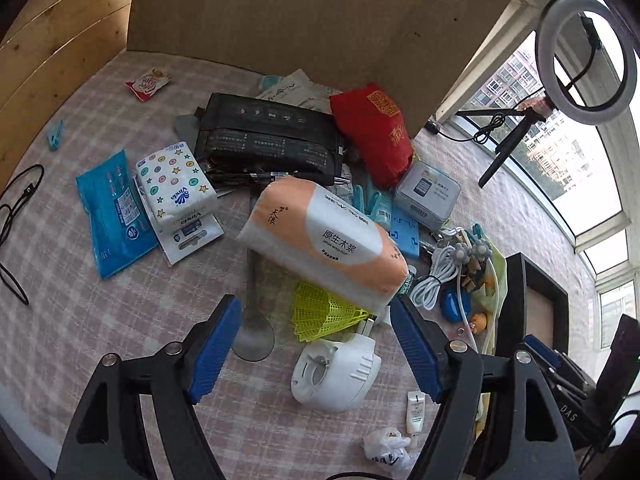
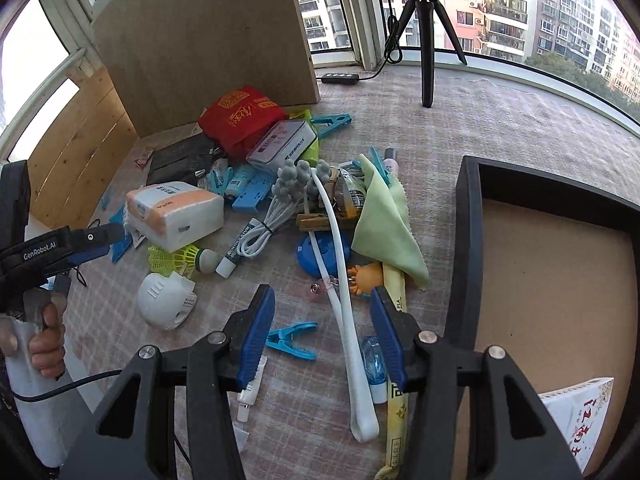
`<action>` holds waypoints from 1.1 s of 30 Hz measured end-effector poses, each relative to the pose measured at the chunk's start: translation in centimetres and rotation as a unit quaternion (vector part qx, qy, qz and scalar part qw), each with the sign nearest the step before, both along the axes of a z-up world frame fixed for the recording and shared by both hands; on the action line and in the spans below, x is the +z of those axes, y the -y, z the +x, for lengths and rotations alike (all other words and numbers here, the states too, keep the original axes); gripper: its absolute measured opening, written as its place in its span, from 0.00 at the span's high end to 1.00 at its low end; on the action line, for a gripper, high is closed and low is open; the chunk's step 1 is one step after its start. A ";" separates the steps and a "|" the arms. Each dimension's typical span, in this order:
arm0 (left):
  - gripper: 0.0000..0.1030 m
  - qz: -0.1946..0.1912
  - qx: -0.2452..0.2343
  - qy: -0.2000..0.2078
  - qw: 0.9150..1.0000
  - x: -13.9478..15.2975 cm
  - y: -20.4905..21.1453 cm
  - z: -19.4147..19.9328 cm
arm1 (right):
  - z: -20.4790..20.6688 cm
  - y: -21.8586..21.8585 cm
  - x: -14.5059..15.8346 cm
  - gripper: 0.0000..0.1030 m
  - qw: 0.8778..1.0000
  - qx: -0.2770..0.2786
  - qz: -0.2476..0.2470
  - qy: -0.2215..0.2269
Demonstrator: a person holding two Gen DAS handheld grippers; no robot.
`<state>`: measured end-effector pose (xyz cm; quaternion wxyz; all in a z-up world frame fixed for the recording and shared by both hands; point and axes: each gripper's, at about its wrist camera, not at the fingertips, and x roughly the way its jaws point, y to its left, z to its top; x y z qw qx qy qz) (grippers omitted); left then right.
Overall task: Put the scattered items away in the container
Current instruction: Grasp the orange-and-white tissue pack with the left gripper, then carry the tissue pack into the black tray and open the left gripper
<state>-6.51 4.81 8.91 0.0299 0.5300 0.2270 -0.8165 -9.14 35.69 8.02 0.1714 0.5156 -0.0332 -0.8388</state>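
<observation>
A jumble of small items lies on the checked cloth. My left gripper [image 1: 316,312] hangs open over a yellow shuttlecock [image 1: 324,312] and a white round device [image 1: 336,376], just below an orange-and-white tissue pack [image 1: 320,240]; nothing touches its pads. My right gripper [image 2: 322,300] is open above a long white strip [image 2: 344,304], which runs between the fingers untouched. A blue peg [image 2: 290,340] lies by its left finger. The black tray [image 2: 464,240] stands to the right and holds a white booklet [image 2: 580,412]. A hand [image 2: 44,336] holds the left gripper at the left edge.
A cardboard board [image 1: 320,20] stands upright behind the pile, with a red bag [image 1: 372,132] against it. A ring light on a tripod [image 1: 584,56] stands by the window. A black cable [image 1: 16,208] loops at the left. A green cloth [image 2: 384,224] drapes near the tray.
</observation>
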 end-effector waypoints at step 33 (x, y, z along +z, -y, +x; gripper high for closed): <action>0.53 0.067 0.072 0.031 0.995 -3.8 -0.1 -5.8 | -2.0 -0.1 -1.8 0.57 1.000 -0.013 0.005 0.018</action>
